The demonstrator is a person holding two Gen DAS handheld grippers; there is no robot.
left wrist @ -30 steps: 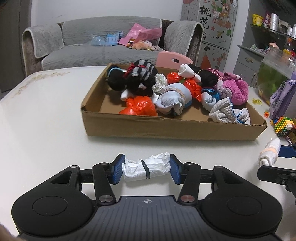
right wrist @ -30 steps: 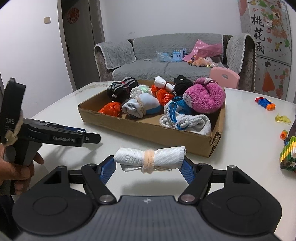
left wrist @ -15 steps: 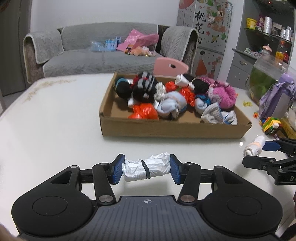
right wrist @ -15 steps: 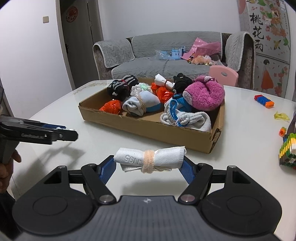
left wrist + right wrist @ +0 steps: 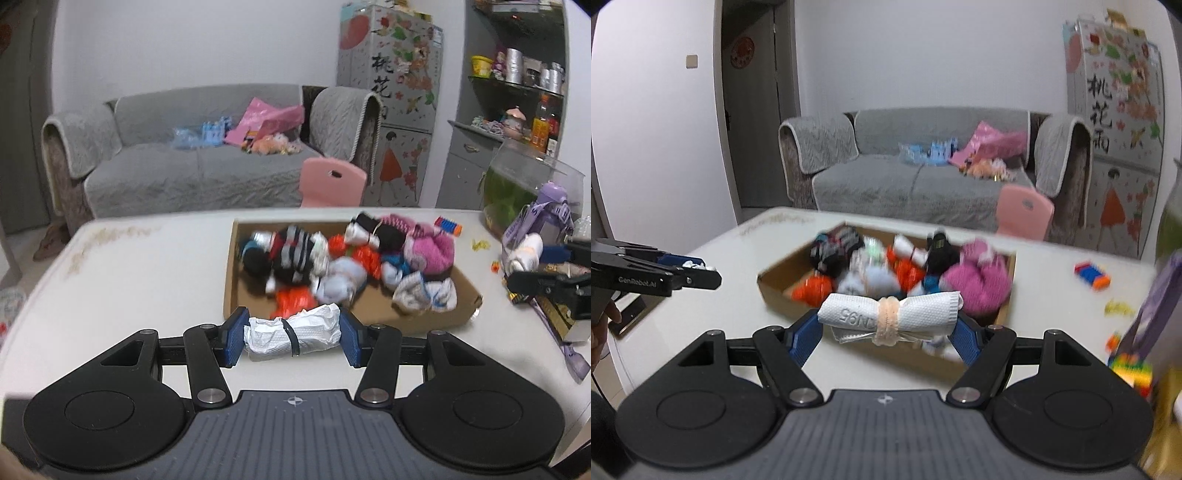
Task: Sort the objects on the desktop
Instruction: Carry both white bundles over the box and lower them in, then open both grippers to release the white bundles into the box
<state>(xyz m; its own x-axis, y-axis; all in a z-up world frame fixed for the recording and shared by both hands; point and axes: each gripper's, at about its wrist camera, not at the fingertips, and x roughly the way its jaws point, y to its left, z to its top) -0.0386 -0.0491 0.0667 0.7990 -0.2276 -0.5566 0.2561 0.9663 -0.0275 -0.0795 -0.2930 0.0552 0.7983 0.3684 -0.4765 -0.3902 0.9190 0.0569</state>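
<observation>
My left gripper is shut on a white rolled mask tied with a dark band, held up in front of the cardboard box. My right gripper is shut on a white rolled mask marked N95 with a peach hair tie, above the near wall of the same box. The box holds several rolled socks and bundles, black, orange, pale blue and pink. In the left wrist view the right gripper shows at the right edge; in the right wrist view the left gripper shows at the left.
The white table carries a purple bottle, a fish tank, coloured blocks and a blue-orange toy on the right side. A pink chair and grey sofa stand behind.
Both grippers have risen with their rolled masks still held, so the box now looks smaller and lower in both views. The grips are unchanged.
</observation>
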